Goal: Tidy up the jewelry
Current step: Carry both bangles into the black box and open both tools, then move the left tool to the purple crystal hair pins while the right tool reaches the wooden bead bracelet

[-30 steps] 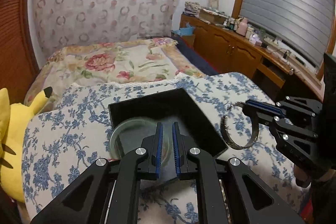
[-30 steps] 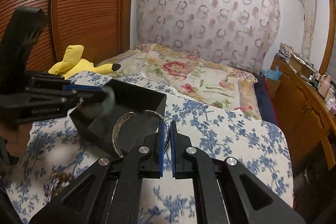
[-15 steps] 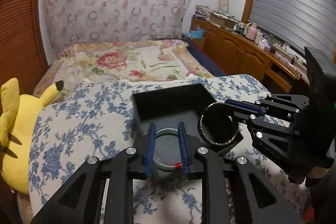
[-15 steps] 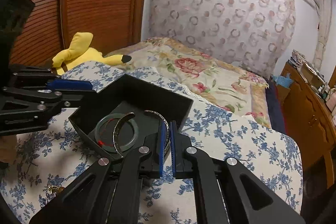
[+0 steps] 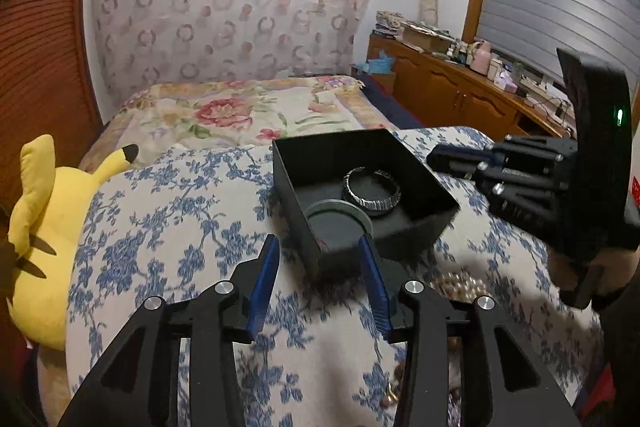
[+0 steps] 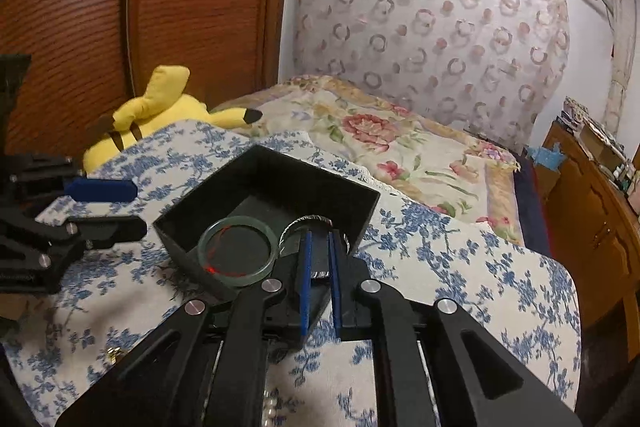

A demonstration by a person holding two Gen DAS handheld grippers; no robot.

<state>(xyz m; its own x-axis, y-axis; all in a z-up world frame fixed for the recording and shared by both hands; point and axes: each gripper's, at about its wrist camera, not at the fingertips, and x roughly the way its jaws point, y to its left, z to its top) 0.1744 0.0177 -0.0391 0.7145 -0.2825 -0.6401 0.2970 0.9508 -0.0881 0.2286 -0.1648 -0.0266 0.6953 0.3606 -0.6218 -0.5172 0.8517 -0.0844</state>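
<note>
Now silver bangle [image 6: 316, 223] lies just beyond right claw [image 6: 319, 267], unheld.

Left gripper [image 5: 318, 267] wide apart, empty; right gripper [image 6: 320, 259] slightly parted, empty

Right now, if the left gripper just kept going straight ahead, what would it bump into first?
Probably the black box. Its near corner sits just ahead of the open left gripper, between the fingers. The green bangle lies inside, just past that wall. Depth is hard to judge.

Silver bangle [image 6: 308, 223] partly hidden behind right gripper's fingers [image 6: 305, 267].
</note>
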